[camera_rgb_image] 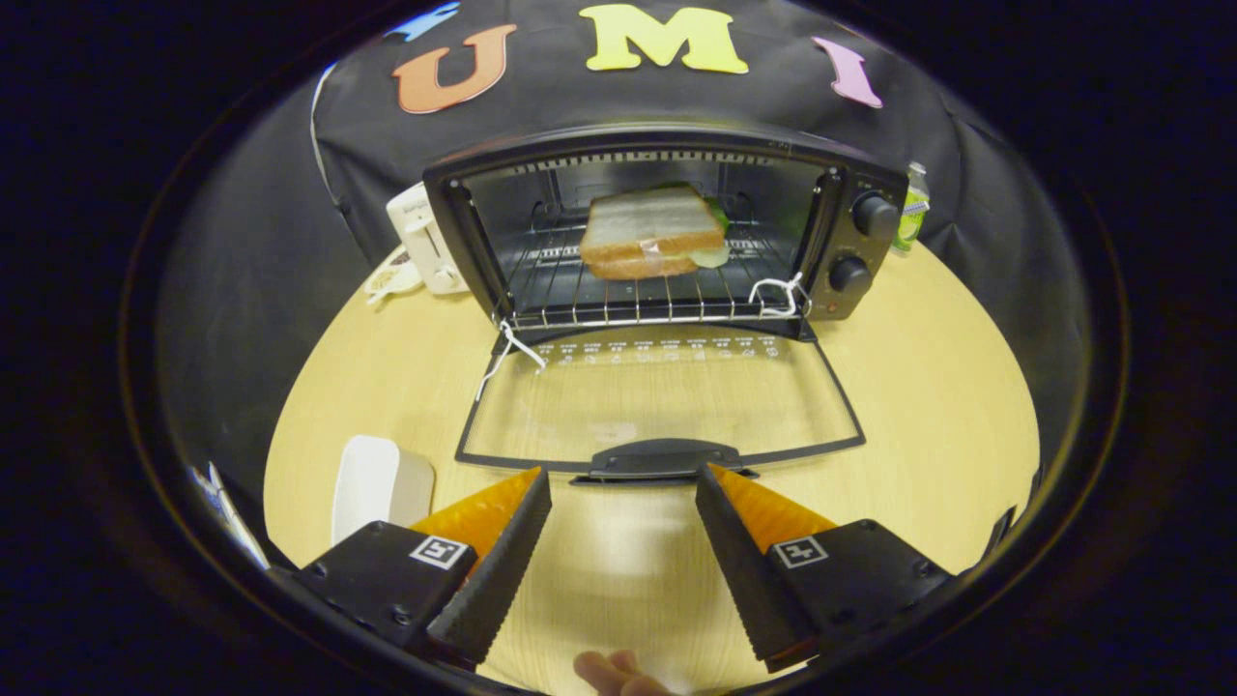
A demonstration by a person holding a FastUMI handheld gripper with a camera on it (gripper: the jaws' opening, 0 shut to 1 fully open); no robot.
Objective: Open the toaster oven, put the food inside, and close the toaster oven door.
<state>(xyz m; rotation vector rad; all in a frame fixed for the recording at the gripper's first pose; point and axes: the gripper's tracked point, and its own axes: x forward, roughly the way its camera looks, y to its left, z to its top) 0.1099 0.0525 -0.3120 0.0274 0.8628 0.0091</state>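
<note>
The sandwich (652, 235) is seen resting on the wire rack (638, 295) inside the toaster oven (667, 227), so the loading step is judged done, and the glass door (657, 411) is found folded flat on the wooden table (928, 387). The gripper (623, 476) is held wide open with nothing between its fingers, and the door handle (660, 458) is spotted just ahead of the tips. Only the closing is left, it is reckoned. Trouble could be caused if the handle is caught off-centre and slips out mid-swing, letting the door drop back. The white strings (778, 290) tied at the hinges could also be pinched, or the light oven shoved backward toward the white toaster (425, 237) behind it.
</note>
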